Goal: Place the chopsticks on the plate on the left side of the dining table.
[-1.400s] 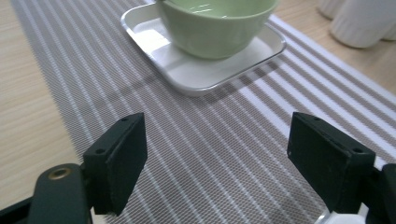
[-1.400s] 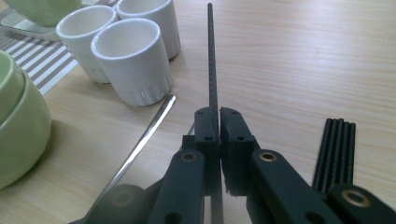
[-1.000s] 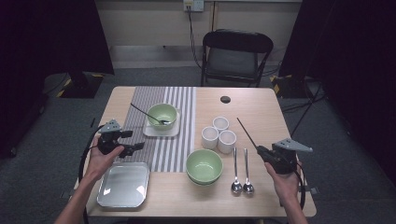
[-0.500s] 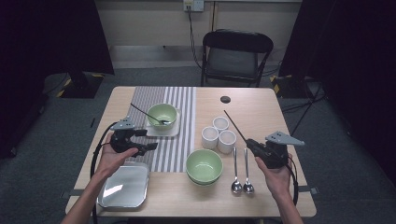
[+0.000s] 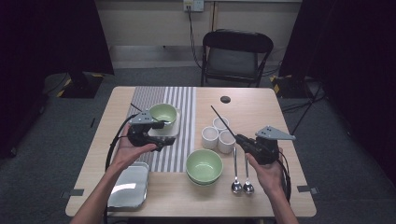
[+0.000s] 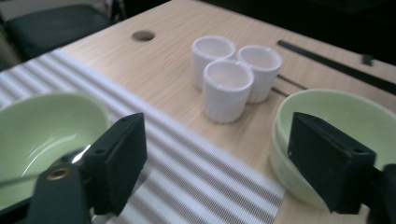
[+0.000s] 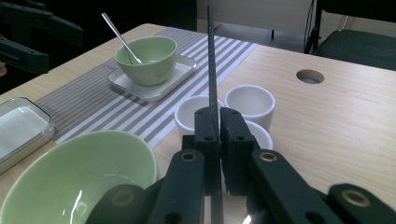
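Now, chopstick (image 5: 223, 122): long axis slanting up and away from the person, toward the counter's (image 5: 252, 109) far left.
Right tool (image 5: 240, 138): clamped on it.
Left tool (image 6: 219, 163): jaws just widening, nothing between.

On our table (image 5: 261, 112) we see a striped runner (image 5: 180, 100), and near its far end a small green bowl (image 5: 163, 113) with a spoon sits on a white square plate (image 5: 173, 128). Three white cups (image 5: 217, 134) cluster mid-table, just beyond a bigger green bowl (image 5: 204, 165). Two spoons (image 5: 241, 185) lie right of that bowl, a metal tray (image 5: 128, 185) at the near left, a folding chair (image 5: 236, 56) behind.
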Demonstrator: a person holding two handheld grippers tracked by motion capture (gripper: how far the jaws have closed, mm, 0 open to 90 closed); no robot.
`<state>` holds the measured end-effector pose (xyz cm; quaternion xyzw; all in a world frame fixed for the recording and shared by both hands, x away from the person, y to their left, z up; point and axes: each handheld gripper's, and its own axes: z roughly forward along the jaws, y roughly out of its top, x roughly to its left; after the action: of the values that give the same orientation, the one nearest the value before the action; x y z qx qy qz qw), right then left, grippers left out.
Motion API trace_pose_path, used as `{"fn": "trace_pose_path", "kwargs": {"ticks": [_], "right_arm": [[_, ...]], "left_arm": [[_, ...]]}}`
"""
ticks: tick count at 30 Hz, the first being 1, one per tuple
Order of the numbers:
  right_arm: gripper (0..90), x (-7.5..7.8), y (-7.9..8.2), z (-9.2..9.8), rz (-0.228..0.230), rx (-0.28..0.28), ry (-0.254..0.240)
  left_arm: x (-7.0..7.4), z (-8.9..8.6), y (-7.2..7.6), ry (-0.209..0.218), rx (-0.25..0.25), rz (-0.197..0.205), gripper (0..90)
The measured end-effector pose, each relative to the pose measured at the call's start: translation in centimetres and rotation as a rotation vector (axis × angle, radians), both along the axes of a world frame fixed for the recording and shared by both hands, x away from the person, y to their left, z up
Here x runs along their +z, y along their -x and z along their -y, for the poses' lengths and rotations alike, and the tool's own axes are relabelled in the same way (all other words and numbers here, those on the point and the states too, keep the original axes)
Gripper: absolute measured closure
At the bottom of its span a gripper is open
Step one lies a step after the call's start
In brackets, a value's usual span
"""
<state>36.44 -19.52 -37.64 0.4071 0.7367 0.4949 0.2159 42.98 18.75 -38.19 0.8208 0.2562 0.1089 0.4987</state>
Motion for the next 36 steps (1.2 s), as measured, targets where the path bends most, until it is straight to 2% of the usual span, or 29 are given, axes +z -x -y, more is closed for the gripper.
{"fn": "trace_pose_path", "kwargs": {"ticks": [3,6,7,8,9,10,12,14,15,18,23,26,30,36], "right_arm": [[86.5,0.4,-0.2,-0.8,0.010,0.019,-0.006],[86.5,0.6,-0.4,-1.2,0.015,0.029,-0.012],[86.5,0.8,-0.5,-1.7,0.021,0.043,-0.022],[86.5,0.8,-0.5,-1.7,0.021,0.043,-0.022],[86.4,0.8,-0.5,-2.0,0.022,0.049,-0.026],[86.5,0.9,-0.6,-2.6,0.024,0.066,-0.034],[86.5,0.9,-0.7,-2.9,0.024,0.075,-0.033],[86.5,1.0,-0.7,-3.9,0.026,0.101,-0.033],[86.5,1.1,-0.8,-4.2,0.028,0.109,-0.036],[86.5,1.2,-0.9,-4.9,0.027,0.124,-0.041],[86.5,1.0,-0.8,-7.2,0.030,0.179,-0.045],[86.5,0.8,-0.8,-7.6,0.023,0.189,-0.057],[86.5,0.3,-0.6,-8.4,0.012,0.211,-0.048],[86.5,0.1,-0.4,-9.1,0.013,0.231,-0.043]], "left_arm": [[0.2,0.8,-0.4,0.024,-0.022,-0.006,15.7],[0.2,1.6,-0.6,0.029,-0.036,-0.010,15.8],[0.0,1.9,-0.7,0.052,-0.047,-0.035,16.1],[0.0,1.9,-0.7,0.052,-0.047,-0.035,16.5],[-0.1,1.8,-0.8,0.089,-0.060,-0.062,16.5],[-0.2,1.7,-0.9,0.086,-0.032,-0.036,23.8],[-0.1,1.6,-0.9,0.074,-0.026,-0.033,20.7],[0.0,1.4,-0.8,0.114,-0.037,-0.046,20.6],[0.3,1.4,-0.7,0.126,-0.034,-0.036,20.4],[0.5,1.5,-0.5,0.127,-0.041,-0.033,20.4],[0.9,1.8,-0.2,0.140,-0.058,-0.020,22.8],[0.8,2.2,0.0,0.137,-0.053,-0.020,22.5],[0.7,2.6,0.0,0.136,-0.053,-0.022,23.0],[0.7,2.6,-0.1,0.165,-0.041,-0.028,27.3]]}}
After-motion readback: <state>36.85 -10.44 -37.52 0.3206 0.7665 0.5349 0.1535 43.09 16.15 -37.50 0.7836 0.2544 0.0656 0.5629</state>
